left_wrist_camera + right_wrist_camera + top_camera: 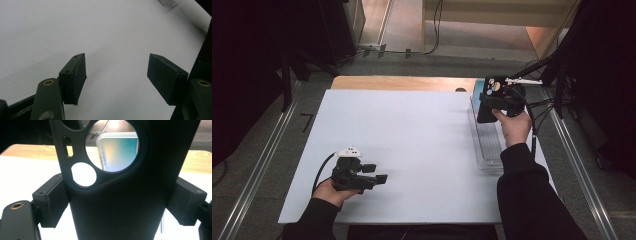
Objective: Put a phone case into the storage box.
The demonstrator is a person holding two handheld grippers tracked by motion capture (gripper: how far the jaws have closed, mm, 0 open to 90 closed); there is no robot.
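Black and rubbery, the phone case point(120, 202) stood upright, clamped by its side edges in the right gripper point(486, 106) at two o'clock on the white table point(412, 140), above a clear tray point(488, 145). At seven o'clock the left gripper point(379, 174) rested with jaws apart, nothing between them.
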